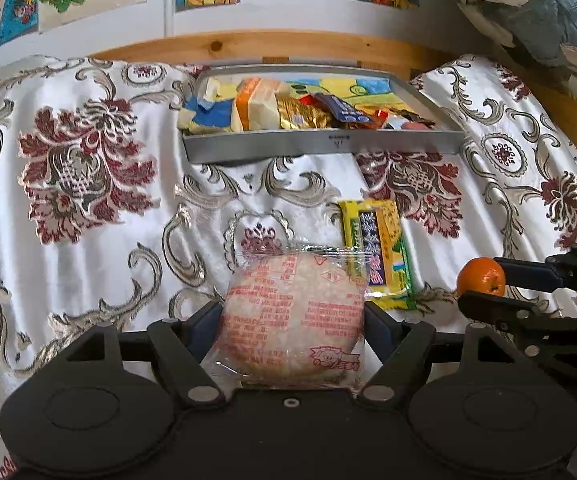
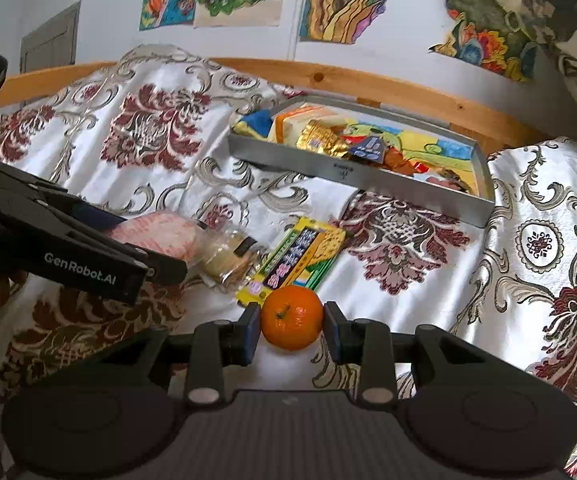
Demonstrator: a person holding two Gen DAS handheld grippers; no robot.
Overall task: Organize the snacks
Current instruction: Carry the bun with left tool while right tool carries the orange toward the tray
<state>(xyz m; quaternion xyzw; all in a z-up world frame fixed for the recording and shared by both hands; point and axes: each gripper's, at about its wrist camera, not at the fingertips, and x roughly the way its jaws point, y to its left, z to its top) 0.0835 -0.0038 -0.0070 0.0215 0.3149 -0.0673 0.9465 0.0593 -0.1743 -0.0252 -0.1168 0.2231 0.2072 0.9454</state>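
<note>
Two-claw pickup above the bed, both wrist views. Your left claw (image 1: 292, 328) is clenched on a round rice cake in a clear wrapper (image 1: 288, 320), the pads pressing its two sides; the packet is lifted toward the camera, with the patterned bedspread (image 1: 88, 160) below. Your right claw (image 2: 292, 326) is clenched on a small mandarin (image 2: 292, 317), one blue pad on each flank, stem facing the lens.

Remaining item: a yellow snack packet (image 1: 376, 252) lies flat on the bedspread, between the two claws and the grey tray (image 1: 320, 145). The tray sits farther back near the wooden bed frame (image 1: 248, 44) and already holds several wrapped snacks (image 1: 288, 108).

Handling notes. The rice cake is probably light and brittle (puffed cakes crumble under a hard squeeze), and its film is slick, so hold it across the widest part of the disc, not by the loose sealed edge. The mandarin is firm but soft-skinned and round; grip it across its middle, as now, or it may roll out. The yellow packet looks thin and pliable; you would likely take it across its short width, near the middle.

Judged step: carry both held items to the tray and set them into a free part of it.
</note>
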